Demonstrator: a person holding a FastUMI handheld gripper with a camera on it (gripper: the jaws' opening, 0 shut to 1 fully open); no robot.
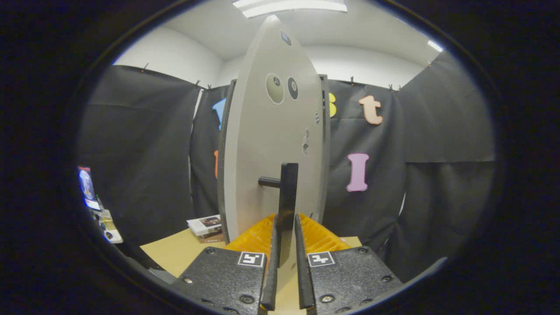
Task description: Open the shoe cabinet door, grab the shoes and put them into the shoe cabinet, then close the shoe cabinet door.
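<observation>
The light grey shoe cabinet door (pixel 267 144) stands edge-on straight ahead of me, swung out from the cabinet body behind it. Its black bar handle (pixel 288 201) runs down the door face on a short stub and drops between my two fingers. My gripper (pixel 285 262) is closed around the lower part of the handle, one finger on each side and pressing on it. On the inner face of the door sit two round hinge cups (pixel 282 88). No shoes are in sight.
A tan tabletop (pixel 175 251) lies below the door to the left, with a small stack of books (pixel 205 227) on it. Some small items (pixel 103 218) sit at the far left.
</observation>
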